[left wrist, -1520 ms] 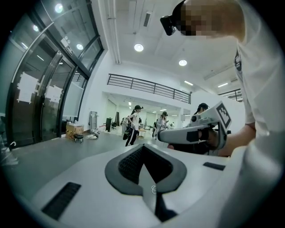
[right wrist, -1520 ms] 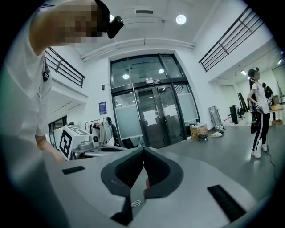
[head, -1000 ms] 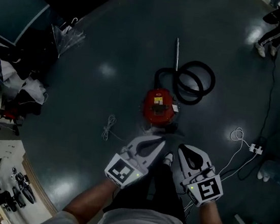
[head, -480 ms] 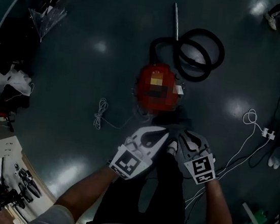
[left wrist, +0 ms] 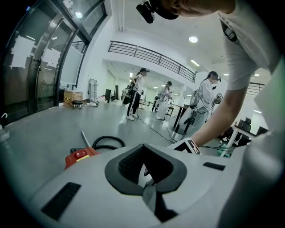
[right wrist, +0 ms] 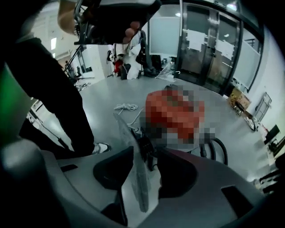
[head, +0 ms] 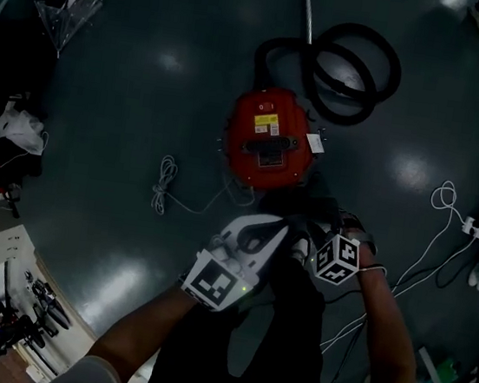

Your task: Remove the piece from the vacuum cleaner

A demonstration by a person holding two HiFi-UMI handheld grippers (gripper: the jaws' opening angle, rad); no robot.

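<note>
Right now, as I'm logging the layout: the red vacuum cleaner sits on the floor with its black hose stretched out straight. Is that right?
No. The black hose lies coiled in loops, not straight, on the floor beside the red vacuum cleaner; the head view shows it.

I'm in a big open hall set up as a work lab, not a home. The polished grey floor (head: pixel 119 109) runs wide and throws back glare from the round ceiling lights (left wrist: pixel 193 39). Tall glass doors (right wrist: pixel 209 40) line 1 side, and a railed gallery (left wrist: pixel 151 55) crosses overhead. Several people (left wrist: pixel 136 93) stand farther off. Loose cables (head: pixel 163 189) and a power strip (head: pixel 473 227) lie on the floor, and clutter (head: pixel 11 134) piles up at its edge.
</note>
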